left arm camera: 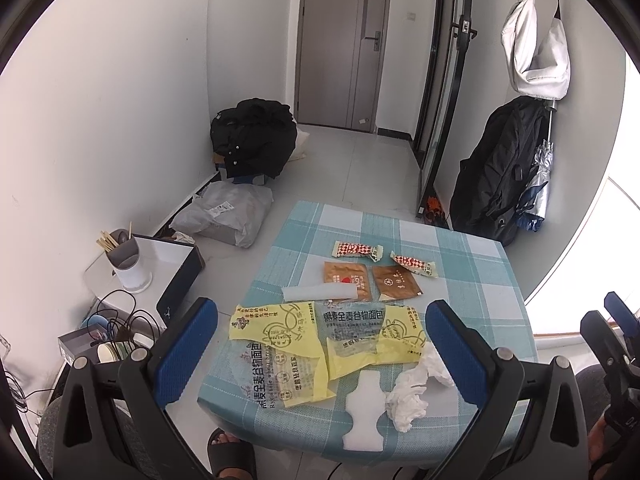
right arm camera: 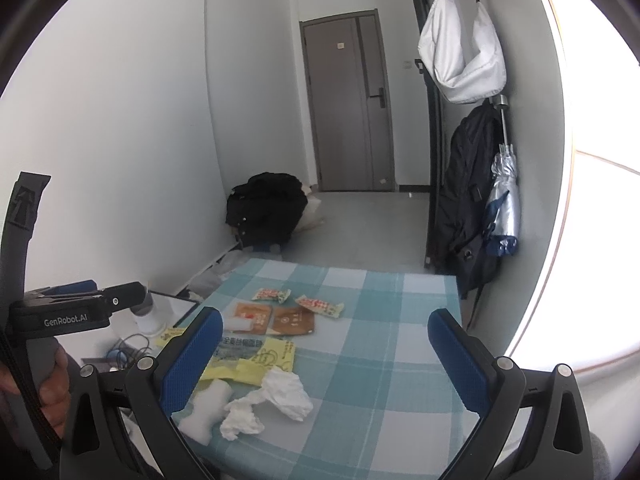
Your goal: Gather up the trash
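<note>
Trash lies on a small table with a blue checked cloth [left arm camera: 480, 280]. Nearest are crumpled white tissue [left arm camera: 412, 396] [right arm camera: 276, 400] and a white foam piece [left arm camera: 362, 412] [right arm camera: 206, 408]. Behind them lie yellow bread bags [left arm camera: 288, 344] [right arm camera: 264, 356], a white tube wrapper [left arm camera: 320, 292], two brown sachets [left arm camera: 346, 274] [left arm camera: 396, 282] and two red-checked snack wrappers [left arm camera: 356, 249] [left arm camera: 414, 263]. My left gripper [left arm camera: 322, 346] is open and empty above the near edge. My right gripper [right arm camera: 326, 358] is open and empty, right of the tissue.
Left of the table stands a low white stand with a chopstick holder [left arm camera: 128, 260] and cables [left arm camera: 120, 320]. Black clothing [left arm camera: 256, 140] and a grey parcel bag [left arm camera: 228, 216] lie on the floor. A backpack [left arm camera: 496, 176] and an umbrella [right arm camera: 504, 200] hang at the right wall.
</note>
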Demonstrator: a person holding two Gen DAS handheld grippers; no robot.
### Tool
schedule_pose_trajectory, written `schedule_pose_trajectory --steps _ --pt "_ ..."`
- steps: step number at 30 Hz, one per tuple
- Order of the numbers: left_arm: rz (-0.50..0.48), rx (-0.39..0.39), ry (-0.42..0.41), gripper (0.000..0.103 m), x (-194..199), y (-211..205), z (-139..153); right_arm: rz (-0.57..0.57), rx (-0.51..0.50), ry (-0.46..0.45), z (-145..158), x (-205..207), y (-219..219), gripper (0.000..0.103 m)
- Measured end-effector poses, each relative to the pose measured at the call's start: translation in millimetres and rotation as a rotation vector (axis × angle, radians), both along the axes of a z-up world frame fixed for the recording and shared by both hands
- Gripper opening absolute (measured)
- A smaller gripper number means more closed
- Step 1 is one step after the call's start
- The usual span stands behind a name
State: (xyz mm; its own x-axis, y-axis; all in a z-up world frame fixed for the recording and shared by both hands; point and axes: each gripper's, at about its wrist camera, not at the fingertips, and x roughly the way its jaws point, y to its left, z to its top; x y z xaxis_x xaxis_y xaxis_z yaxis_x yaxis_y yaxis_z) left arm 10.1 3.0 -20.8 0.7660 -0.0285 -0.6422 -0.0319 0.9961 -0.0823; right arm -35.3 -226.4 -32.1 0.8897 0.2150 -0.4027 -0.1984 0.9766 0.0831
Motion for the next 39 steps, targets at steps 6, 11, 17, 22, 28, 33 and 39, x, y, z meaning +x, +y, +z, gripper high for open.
schedule_pose_trajectory --steps 6,11,17,22,28,33,39 --pt "0.006 -0.018 0.051 0.102 11.2 8.1 -9.5 0.004 0.009 0.021 -2.8 5.7 2.0 0.103" --pt "-0.026 -0.090 0.167 0.102 30.0 23.7 -25.2 0.031 -0.011 0.036 -7.5 14.0 7.9 0.103" --pt "-0.031 -0.108 0.350 0.102 50.8 42.4 -59.2 0.036 -0.014 0.066 -19.9 31.4 8.3 0.103" --pt "-0.050 -0.055 0.441 0.102 62.2 43.5 -81.5 0.048 -0.031 0.119 -33.5 47.9 8.8 0.103" --pt "-0.062 0.051 0.537 0.102 77.4 39.2 -103.5 0.062 0.005 0.161 -41.7 62.0 3.2 0.103" --pt "-0.060 0.124 0.602 0.102 85.2 33.2 -118.0 0.074 0.043 0.205 -48.2 71.9 -1.6 0.103" --pt "-0.052 0.126 0.624 0.102 91.7 28.9 -122.5 0.074 0.071 0.230 -51.6 77.7 -7.0 0.103"
